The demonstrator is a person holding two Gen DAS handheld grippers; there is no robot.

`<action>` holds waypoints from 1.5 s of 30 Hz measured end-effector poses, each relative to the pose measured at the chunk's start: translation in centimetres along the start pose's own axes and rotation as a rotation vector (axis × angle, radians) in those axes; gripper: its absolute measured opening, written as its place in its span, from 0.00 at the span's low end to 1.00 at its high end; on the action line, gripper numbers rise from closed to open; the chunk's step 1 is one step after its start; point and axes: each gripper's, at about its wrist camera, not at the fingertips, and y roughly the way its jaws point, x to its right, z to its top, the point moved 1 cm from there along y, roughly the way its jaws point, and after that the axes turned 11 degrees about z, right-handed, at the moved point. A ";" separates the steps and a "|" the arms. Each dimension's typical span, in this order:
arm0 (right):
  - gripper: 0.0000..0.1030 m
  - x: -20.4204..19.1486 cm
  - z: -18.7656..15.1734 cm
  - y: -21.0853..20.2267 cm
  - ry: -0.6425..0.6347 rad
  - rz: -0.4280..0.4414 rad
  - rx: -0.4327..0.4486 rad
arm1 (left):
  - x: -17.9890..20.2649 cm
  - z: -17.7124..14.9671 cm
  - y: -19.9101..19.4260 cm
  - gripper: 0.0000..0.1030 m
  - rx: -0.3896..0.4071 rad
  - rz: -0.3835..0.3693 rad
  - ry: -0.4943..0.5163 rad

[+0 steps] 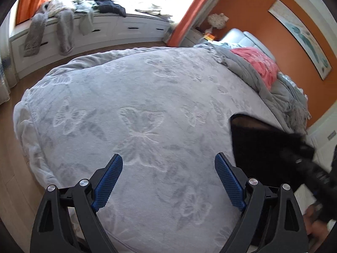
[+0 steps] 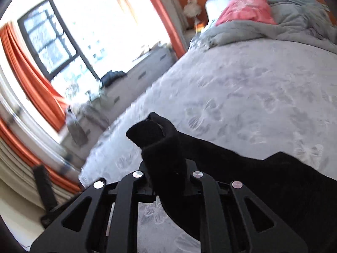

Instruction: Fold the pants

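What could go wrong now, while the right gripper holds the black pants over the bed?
1. The right gripper pinches only a bunched end of the black pants, so the cloth may slip out or stay twisted.
2. The left gripper is open over the bedspread, away from the pants; laying them flat one-handed could leave wrinkles.

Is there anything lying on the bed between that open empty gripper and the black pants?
Nothing visible. Only bare bedspread lies between the open left gripper and the pants, which the right gripper already holds.
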 end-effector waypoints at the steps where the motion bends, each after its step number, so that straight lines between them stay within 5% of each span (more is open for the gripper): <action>1: 0.13 1.7 0.1 -4.6 0.031 -0.023 0.068 | 1.8 -0.5 -0.2 0.84 -0.001 -0.035 0.046; 5: 0.15 10.9 -5.1 -17.2 0.217 -0.198 0.177 | 9.8 -3.9 -0.9 0.84 -0.018 -0.151 0.239; 8: 0.17 19.2 -13.5 -20.2 0.416 -0.408 0.043 | 15.9 -7.7 -1.1 0.84 -0.069 -0.228 0.385; 11: 0.18 22.5 -17.8 -21.7 0.527 -0.553 -0.017 | 20.5 -11.4 -0.4 0.84 -0.154 -0.289 0.479; 13: 0.18 22.6 -17.2 -22.7 0.506 -0.496 0.028 | 22.6 -13.3 0.3 0.84 -0.197 -0.304 0.510; 18: 0.20 23.1 -13.1 -21.1 0.394 -0.468 -0.019 | 26.3 -16.3 1.4 0.84 -0.212 -0.307 0.581; 25: 0.20 24.4 -17.2 -22.3 0.513 -0.339 -0.045 | 28.6 -17.7 3.8 0.84 -0.220 -0.262 0.660; 28: 0.21 24.3 -17.4 -24.4 0.555 -0.304 0.013 | 28.7 -17.3 4.1 0.84 -0.267 -0.321 0.644; 32: 0.22 24.8 -16.3 -24.4 0.566 -0.254 -0.017 | 30.1 -17.3 4.6 0.84 -0.324 -0.363 0.615; 34: 0.51 25.0 -16.8 -25.1 0.581 -0.245 -0.029 | 30.8 -17.7 4.9 0.84 -0.337 -0.370 0.633; 35: 0.57 24.7 -17.1 -26.0 0.562 -0.263 -0.021 | 31.0 -17.9 5.0 0.84 -0.339 -0.367 0.645; 38: 0.60 22.8 -17.7 -29.4 0.504 -0.296 0.051 | 31.0 -18.6 5.7 0.84 -0.347 -0.341 0.667; 41: 0.74 22.3 -17.1 -31.9 0.455 -0.354 0.135 | 31.1 -18.9 6.5 0.84 -0.383 -0.334 0.646; 45: 0.74 25.6 -14.5 -26.8 0.393 -0.418 0.005 | 32.3 -19.2 7.8 0.84 -0.459 -0.363 0.633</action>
